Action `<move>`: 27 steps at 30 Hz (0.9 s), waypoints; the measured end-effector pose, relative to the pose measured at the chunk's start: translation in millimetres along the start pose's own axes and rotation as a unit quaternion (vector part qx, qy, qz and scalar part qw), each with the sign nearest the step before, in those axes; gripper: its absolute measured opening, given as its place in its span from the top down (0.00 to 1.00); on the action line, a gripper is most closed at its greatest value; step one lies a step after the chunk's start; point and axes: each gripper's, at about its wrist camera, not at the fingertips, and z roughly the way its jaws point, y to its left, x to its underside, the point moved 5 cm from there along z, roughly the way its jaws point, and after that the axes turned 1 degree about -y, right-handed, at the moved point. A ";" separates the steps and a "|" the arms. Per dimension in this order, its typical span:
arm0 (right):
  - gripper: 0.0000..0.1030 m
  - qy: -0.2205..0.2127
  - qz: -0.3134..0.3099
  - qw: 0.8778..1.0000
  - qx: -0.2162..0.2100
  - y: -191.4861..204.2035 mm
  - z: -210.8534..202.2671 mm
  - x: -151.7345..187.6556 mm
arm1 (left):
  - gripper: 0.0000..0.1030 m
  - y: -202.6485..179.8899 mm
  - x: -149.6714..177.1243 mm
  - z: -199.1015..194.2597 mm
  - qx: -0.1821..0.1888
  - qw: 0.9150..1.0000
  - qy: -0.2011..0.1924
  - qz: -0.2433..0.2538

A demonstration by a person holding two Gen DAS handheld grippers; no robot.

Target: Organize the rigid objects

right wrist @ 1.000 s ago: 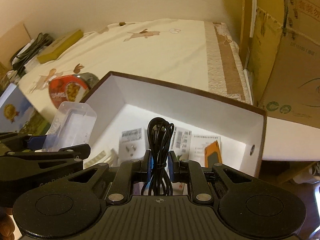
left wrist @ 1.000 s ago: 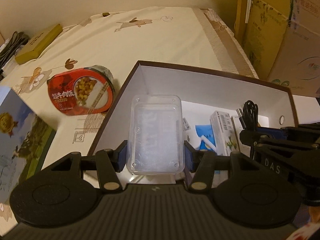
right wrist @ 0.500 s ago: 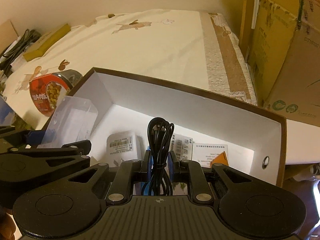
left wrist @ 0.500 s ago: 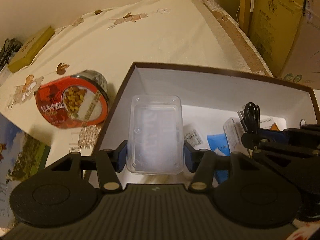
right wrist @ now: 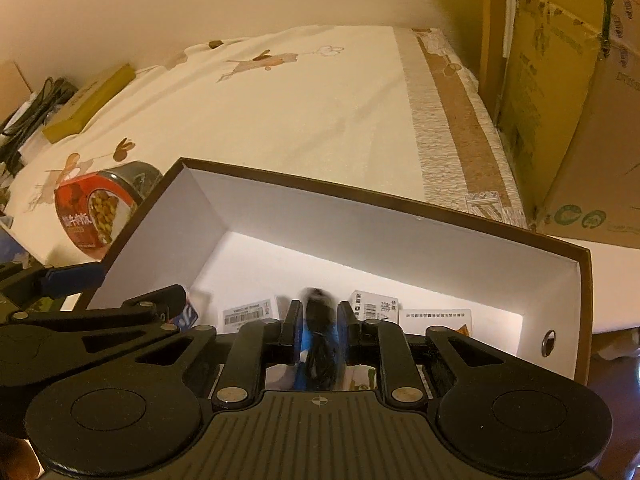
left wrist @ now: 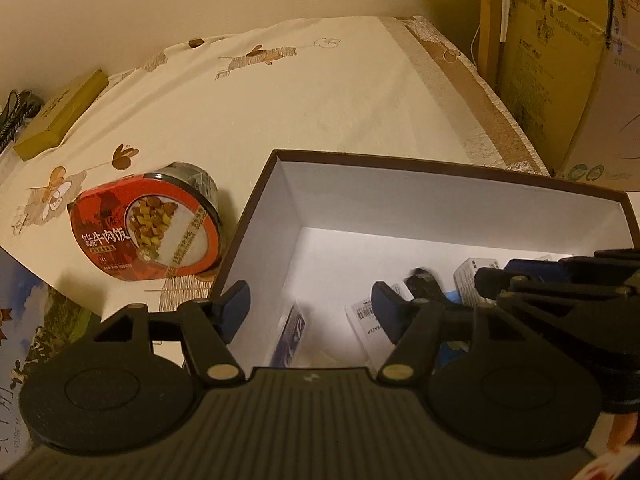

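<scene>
A brown-rimmed box with white inside [left wrist: 440, 168] [right wrist: 400, 204] sits at the table's near edge, holding several small packets and labels [right wrist: 248, 314]. My left gripper [left wrist: 310, 306] is open and empty over the box's left end; the clear plastic case it held is not clearly in view. My right gripper [right wrist: 319, 314] has opened slightly; the coiled black cable [right wrist: 318, 336], blurred, sits between its fingers and drops into the box. The cable also shows in the left wrist view [left wrist: 424, 284].
A red-lidded instant rice bowl [left wrist: 146, 228] [right wrist: 96, 212] stands left of the box. A flat yellow-green box [left wrist: 60, 116] lies at the far left. Cardboard cartons [right wrist: 560, 100] stand to the right. A picture book [left wrist: 24, 320] lies at near left.
My left gripper opened and let go of the clear plastic case, which dropped out of sight. My right gripper's fingers parted and the black cable is slipping down into the box.
</scene>
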 end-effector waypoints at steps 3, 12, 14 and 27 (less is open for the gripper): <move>0.66 -0.004 -0.004 1.000 0.006 -0.7 -2.1 2.3 | 0.38 2.7 2.8 -1.2 -0.003 1.000 0.003 -0.002; 0.49 -0.009 -0.005 1.000 0.003 -3.6 -10.2 6.4 | 0.38 7.8 12.0 -5.4 0.000 1.000 0.009 -0.015; 0.46 -0.010 -0.004 1.000 0.003 -4.8 -12.7 7.0 | 0.38 8.0 13.6 -7.5 0.000 1.000 0.009 -0.016; 0.41 -0.012 0.002 1.000 0.001 -13.6 -27.4 10.9 | 0.38 8.0 17.6 -23.0 0.005 0.999 0.002 -0.031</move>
